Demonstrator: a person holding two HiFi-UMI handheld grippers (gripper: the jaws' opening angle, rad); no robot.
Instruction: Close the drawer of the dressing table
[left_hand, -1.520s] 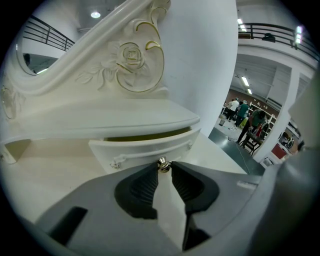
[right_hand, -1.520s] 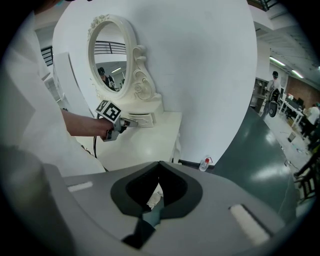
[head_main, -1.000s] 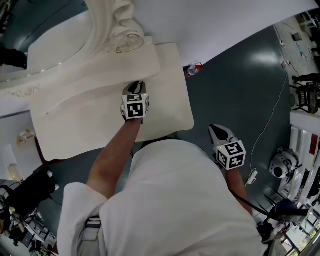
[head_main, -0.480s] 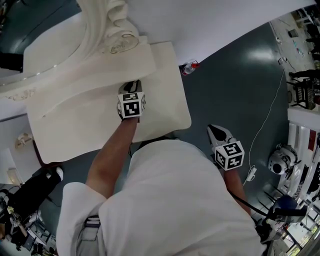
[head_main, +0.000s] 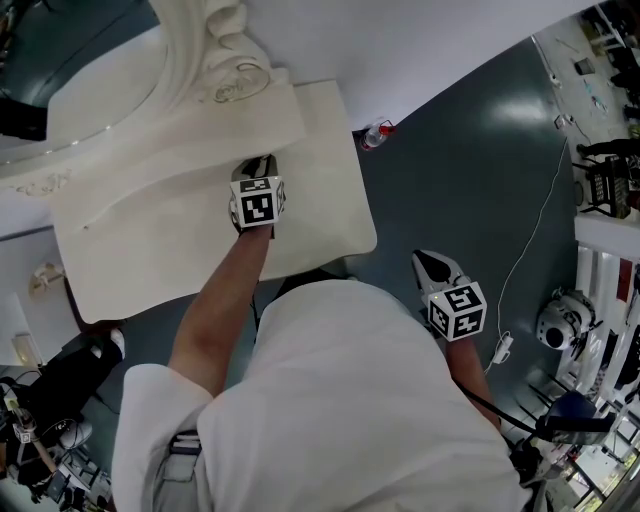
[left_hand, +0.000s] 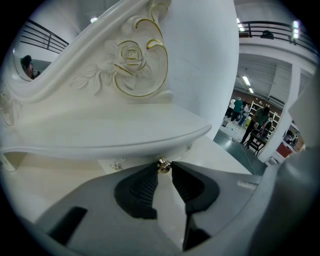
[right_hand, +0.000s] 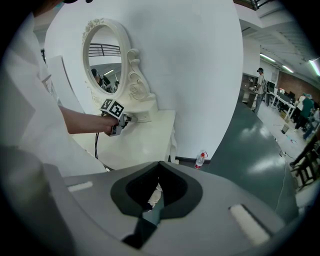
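Note:
The white dressing table (head_main: 330, 200) with a carved oval mirror (head_main: 90, 80) stands against the wall. My left gripper (head_main: 258, 165) reaches over the tabletop to the low shelf under the mirror. In the left gripper view a small gold drawer knob (left_hand: 163, 165) sits between the tips of my left gripper (left_hand: 164, 168); the jaws are opening while the tips still touch the knob. The drawer front (left_hand: 137, 162) lies flush under the shelf edge. My right gripper (head_main: 432, 264) hangs beside the person's body over the floor, shut and empty, with its tips (right_hand: 160, 165) meeting.
A plastic bottle with a red cap (head_main: 372, 137) stands on the floor by the table's right end. A white cable (head_main: 540, 240) runs across the dark floor. Equipment and shelving (head_main: 565, 330) crowd the right side. People (left_hand: 257, 122) stand far off.
The head view has drifted a little. Neither gripper has visibly shifted against the table.

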